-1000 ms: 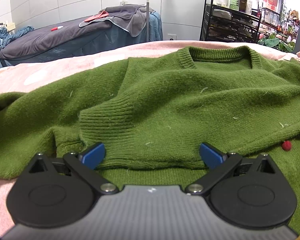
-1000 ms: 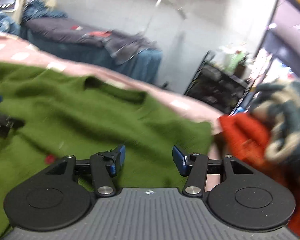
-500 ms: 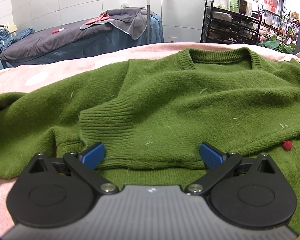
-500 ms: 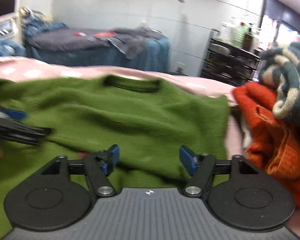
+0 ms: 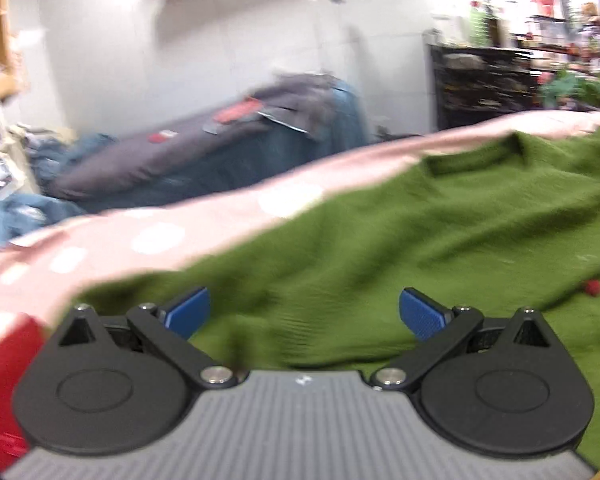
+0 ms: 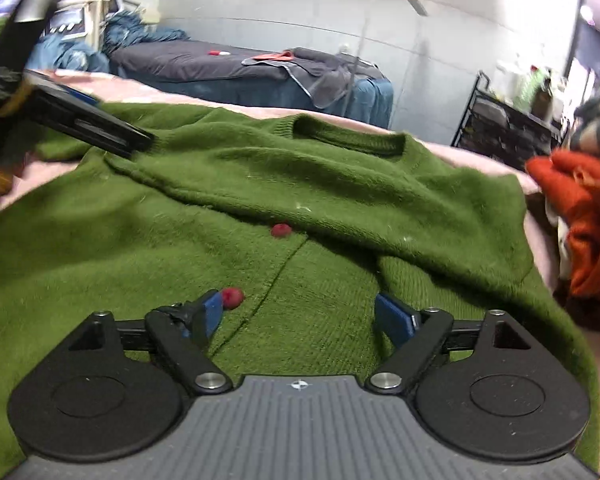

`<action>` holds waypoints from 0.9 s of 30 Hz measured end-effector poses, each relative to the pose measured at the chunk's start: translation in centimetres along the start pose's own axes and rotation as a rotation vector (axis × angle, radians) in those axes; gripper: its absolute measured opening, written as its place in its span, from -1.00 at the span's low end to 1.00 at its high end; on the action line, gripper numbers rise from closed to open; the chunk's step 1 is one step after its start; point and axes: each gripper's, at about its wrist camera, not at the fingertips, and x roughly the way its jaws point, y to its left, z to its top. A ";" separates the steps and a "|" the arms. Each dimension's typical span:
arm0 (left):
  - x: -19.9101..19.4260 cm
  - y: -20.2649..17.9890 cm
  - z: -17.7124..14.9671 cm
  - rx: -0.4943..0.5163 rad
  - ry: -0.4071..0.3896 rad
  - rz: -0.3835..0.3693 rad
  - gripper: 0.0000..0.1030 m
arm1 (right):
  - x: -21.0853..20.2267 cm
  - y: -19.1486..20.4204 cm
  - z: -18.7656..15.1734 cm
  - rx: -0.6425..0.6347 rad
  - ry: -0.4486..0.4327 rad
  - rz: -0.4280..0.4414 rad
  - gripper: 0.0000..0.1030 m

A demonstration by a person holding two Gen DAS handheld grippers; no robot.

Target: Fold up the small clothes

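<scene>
The green cardigan (image 6: 300, 208) lies spread across the pink spotted cover (image 5: 160, 236), and everything here is placed against its ribbed neckline (image 6: 348, 136). That neckline sits at the far side of the garment. A sleeve is folded across the chest below it, running from the shoulder on the side of the orange clothes pile (image 6: 580, 216) toward the opposite shoulder. 2 red buttons (image 6: 280, 230) show along the placket on the near side of that sleeve.

Judged from this layout, the sleeve-folding step is in hand — 1 sleeve crosses the body, and the body itself has not yet been folded up toward the neckline. The next move probably calls for both tools to take hold of fabric: likely the hem nearest the cameras, or the remaining sleeve out at the shoulder far from the orange pile.

The right gripper (image 6: 298, 316) hangs low over the placket, well on the near side of the neckline. Its jaws stand wide apart with nothing between them; the blue pads look close to the knit, but contact cannot be told.

The left gripper (image 5: 304, 314) is at the cardigan's edge beside the shoulder away from the orange pile — its view is blurred. Its jaws are also spread wide and hold nothing, with green knit lying beyond them.
</scene>
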 end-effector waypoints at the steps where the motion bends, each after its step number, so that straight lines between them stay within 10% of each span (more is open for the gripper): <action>1: -0.1 1.2 0.2 -0.004 -0.001 0.045 1.00 | 0.0 -0.1 0.0 0.009 0.003 0.006 1.00; 5: 0.6 5.7 0.7 0.036 0.016 0.283 0.98 | 0.1 0.0 -0.1 0.012 0.002 0.010 1.00; 8: 2.3 8.8 0.4 0.031 0.114 0.359 0.58 | 0.0 0.1 -0.3 0.016 0.005 0.012 1.00; 13: 5.2 9.8 -0.7 0.114 0.227 0.361 0.07 | 0.0 -0.2 -0.5 0.035 0.008 0.022 1.00; 17: 6.4 11.3 -0.3 -0.023 0.250 0.375 -0.83 | -0.1 -0.2 -0.5 0.039 0.007 0.025 1.00; 23: 4.0 13.5 1.5 -0.244 0.121 0.361 -0.87 | -0.1 -0.3 -0.5 0.045 0.006 0.030 1.00; 27: 1.6 12.8 6.3 -0.393 -0.014 0.173 -0.87 | -0.1 -0.3 -0.5 0.047 0.006 0.032 1.00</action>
